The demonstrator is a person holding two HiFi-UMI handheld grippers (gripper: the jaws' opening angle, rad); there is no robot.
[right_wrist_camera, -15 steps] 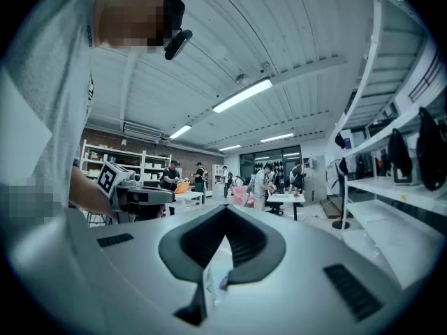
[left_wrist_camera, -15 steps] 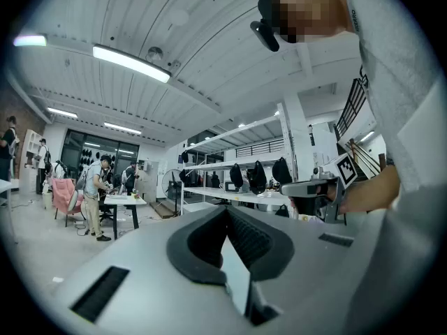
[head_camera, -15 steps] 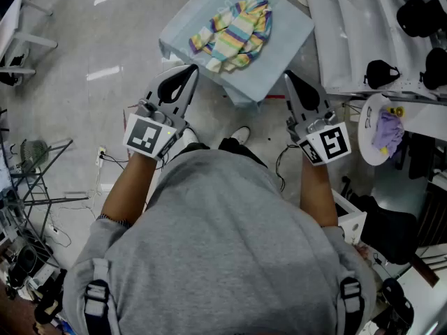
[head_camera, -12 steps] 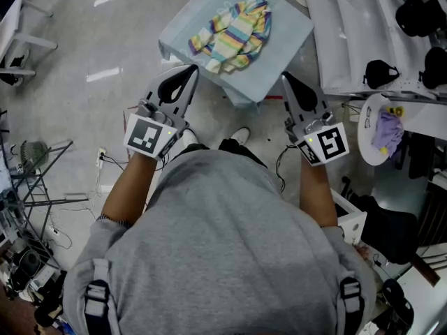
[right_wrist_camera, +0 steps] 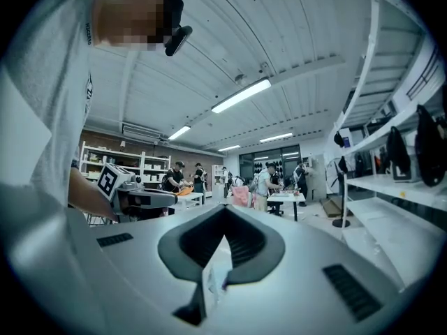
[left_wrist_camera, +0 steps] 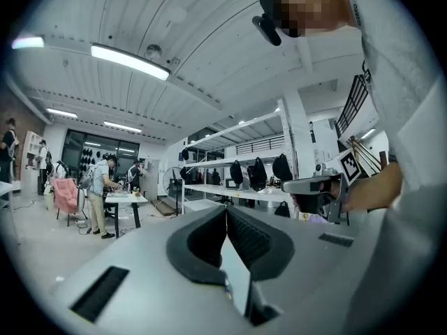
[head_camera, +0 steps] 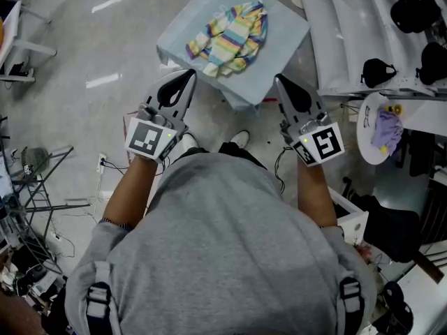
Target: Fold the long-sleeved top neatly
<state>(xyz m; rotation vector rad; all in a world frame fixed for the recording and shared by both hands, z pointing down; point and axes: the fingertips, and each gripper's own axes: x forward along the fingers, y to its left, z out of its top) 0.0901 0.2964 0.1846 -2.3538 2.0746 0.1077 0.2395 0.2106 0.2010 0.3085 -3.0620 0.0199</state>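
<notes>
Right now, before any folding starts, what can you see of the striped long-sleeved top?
The striped top is soft-looking fabric in pastel bands of yellow, green, blue, pink and white. It lies bunched and rumpled, not folded, near the middle of the table's light blue cover, which alone touches it. What looks like a sleeve ends at its left. The left gripper and right gripper are shut and apart from it.
</notes>
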